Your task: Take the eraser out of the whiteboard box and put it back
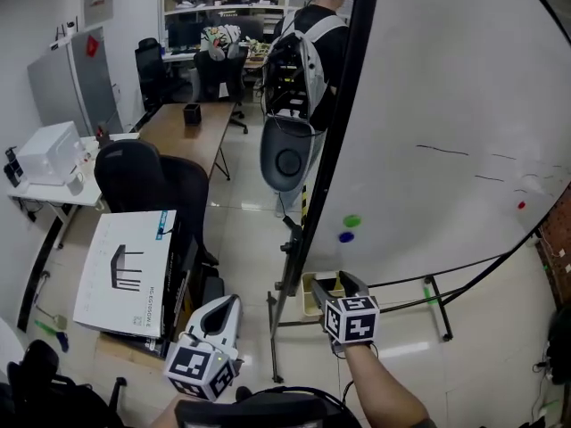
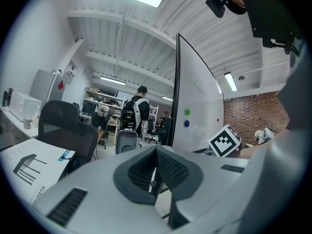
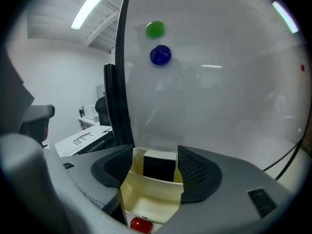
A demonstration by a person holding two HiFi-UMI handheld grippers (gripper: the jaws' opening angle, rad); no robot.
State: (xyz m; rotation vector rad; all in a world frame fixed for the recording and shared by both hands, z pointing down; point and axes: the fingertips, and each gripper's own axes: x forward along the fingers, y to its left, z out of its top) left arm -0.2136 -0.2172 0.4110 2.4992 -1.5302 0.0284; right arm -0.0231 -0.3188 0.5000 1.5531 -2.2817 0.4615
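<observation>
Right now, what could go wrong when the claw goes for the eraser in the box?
1. The right gripper has its jaws open about as wide as the cream box, so they may pinch its walls instead of only the black eraser.
2. The eraser sits at the back, close to the whiteboard; pushing in could bump the board.
3. A small red thing in the box's front part might get knocked out.

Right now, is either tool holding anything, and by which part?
Nothing is held. The right tool is open in front of the eraser in the whiteboard box; the left tool is shut and empty.
</observation>
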